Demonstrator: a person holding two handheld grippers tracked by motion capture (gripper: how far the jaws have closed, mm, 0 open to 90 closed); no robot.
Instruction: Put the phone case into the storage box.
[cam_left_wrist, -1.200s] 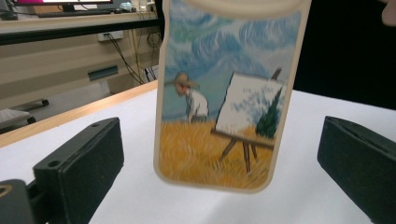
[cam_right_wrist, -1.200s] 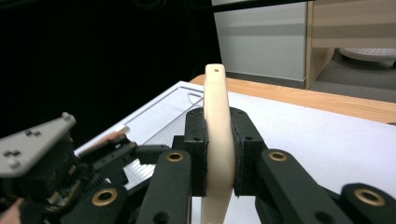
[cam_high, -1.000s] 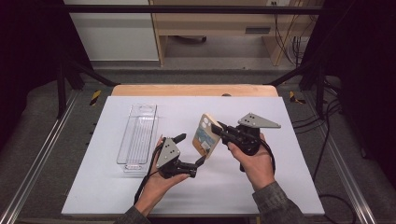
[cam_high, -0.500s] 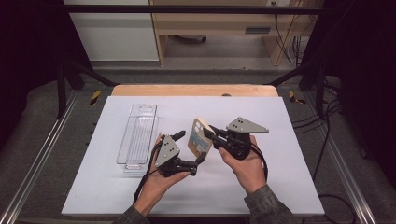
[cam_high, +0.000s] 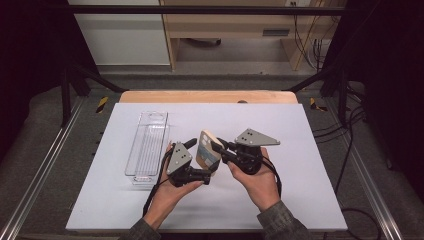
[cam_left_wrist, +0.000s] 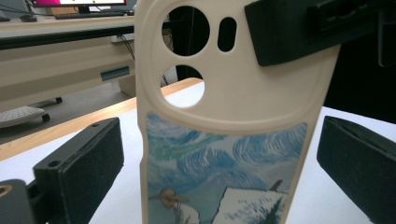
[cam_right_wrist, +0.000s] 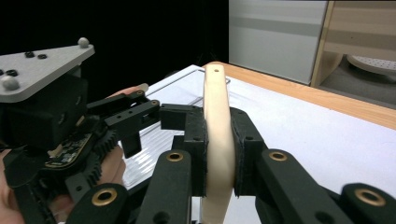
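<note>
phone case (cam_high: 207, 148): cream-coloured, with round camera cut-outs at its top and a painted scene in blues and greens on its back; held upright above the middle of the worktop, between the two hands, touching nothing below it
right hand-held gripper (cam_high: 218, 145): clenched on the phone case; in the right gripper view both black pads (cam_right_wrist: 194, 144) press flat on the two faces of the cream edge (cam_right_wrist: 217, 140), which rises between them
left hand-held gripper (cam_high: 202, 159): released; in the left gripper view its two pads (cam_left_wrist: 91, 163) stand wide apart, one on either side of the phone case (cam_left_wrist: 233, 116), with a clear gap between each and the case
far jaw in left gripper view: a black jaw of the right hand-held gripper crosses the upper right corner of the case, beside the oblong cut-out
right hand (cam_high: 257, 177): wrapped round the gripper body from below, grey three-cornered plate (cam_high: 256, 137) on top
left hand (cam_high: 167, 187): holds its gripper just left of the case, jaws pointing towards it
clear plastic tray (cam_high: 147, 145): long and ribbed, lying flat on the worktop to the left of the hands, just beside the left hand-held gripper
worktop (cam_high: 310, 165): pale, flat sheet over a wooden board
</note>
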